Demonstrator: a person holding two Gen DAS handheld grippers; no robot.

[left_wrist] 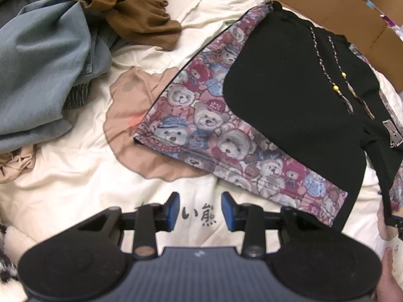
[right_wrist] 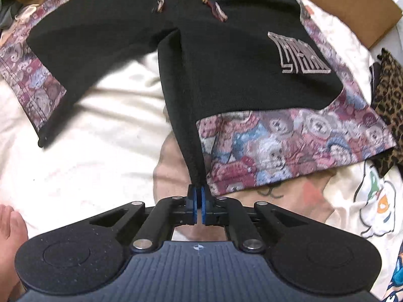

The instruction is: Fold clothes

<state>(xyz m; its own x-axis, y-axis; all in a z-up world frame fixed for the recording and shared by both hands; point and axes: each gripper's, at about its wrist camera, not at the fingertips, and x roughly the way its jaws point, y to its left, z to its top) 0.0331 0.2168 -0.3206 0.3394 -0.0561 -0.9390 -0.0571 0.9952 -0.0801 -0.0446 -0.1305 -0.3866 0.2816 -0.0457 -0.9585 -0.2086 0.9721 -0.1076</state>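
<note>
Fingers [right_wrist: 200,202] pinch shorts [right_wrist: 226,58] hem corner — bedspread [right_wrist: 88,166] alongside.

Both your grippers, left gripper [left_wrist: 200,210] and right gripper [right_wrist: 200,205], look identical: black linkage arms, silver pivot screws, blue pads. Each has a ribbed grey body flanked by round black foam discs.

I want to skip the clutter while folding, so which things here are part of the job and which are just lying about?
In the job:
- black shorts with teddy-bear panels
- right gripper, shut on the shorts' inner hem corner
- left gripper, open over the quilt

Lying about:
- brown garment
- grey-blue garment
- leopard-print fabric
- cardboard box
</note>
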